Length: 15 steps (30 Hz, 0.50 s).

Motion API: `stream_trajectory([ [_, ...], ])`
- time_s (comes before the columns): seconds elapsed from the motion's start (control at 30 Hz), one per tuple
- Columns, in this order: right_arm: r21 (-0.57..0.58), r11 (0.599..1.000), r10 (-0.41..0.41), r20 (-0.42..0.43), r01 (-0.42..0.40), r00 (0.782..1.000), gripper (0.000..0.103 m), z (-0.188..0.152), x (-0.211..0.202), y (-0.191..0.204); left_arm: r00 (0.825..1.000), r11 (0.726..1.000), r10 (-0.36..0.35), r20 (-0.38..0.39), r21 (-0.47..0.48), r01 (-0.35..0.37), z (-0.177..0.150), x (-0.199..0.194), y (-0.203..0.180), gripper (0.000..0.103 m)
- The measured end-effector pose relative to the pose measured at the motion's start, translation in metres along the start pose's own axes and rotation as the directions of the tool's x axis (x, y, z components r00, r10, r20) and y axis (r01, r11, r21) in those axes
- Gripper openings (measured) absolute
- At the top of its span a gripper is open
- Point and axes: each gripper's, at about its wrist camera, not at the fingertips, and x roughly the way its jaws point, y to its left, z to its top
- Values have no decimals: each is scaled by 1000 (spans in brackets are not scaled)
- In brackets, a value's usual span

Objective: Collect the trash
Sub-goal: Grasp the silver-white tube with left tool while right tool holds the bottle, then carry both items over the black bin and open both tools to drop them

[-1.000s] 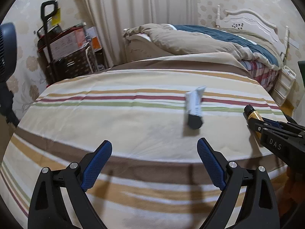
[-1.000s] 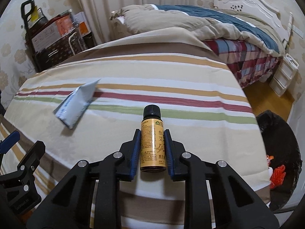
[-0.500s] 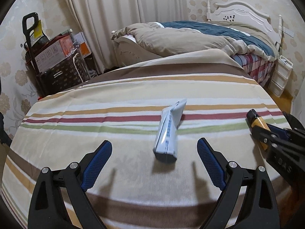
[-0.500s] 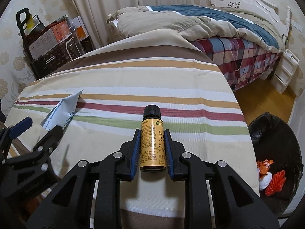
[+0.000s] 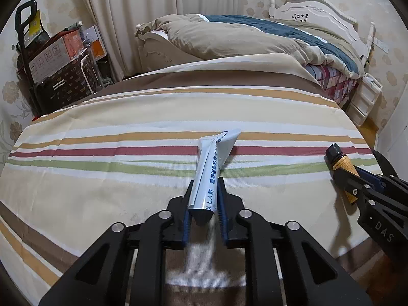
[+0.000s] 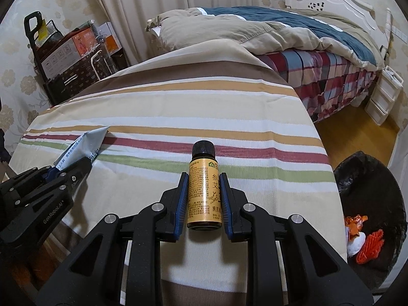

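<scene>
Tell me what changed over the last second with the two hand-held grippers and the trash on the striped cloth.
The left hand-held gripper moved in on the pale blue tube, and its jaws have just been closing, now clamped on its capped end. The right hand-held gripper stayed shut on the amber bottle; the striped cloth and black bin look unchanged.

One tube point(image 5: 213, 168), one bottle point(image 6: 204, 186), one bin point(image 6: 369, 204).

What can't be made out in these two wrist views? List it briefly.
- Crumpled pale blue squeezed tube held in the left gripper: its cap end is covered by the pads in the left wrist view.
- Small amber bottle with yellow label in the right gripper: fill level unreadable, label covers it.
- Black-lined trash bin: cut off by the right wrist picture edge.
</scene>
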Motion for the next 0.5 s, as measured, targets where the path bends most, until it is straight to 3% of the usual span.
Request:
stream_trajectory([
  [0.5,19,1000,4,31,-4,1000,23,-41,-43,-6,998,999,-46,38,1,46,-33,-47,-22,17],
])
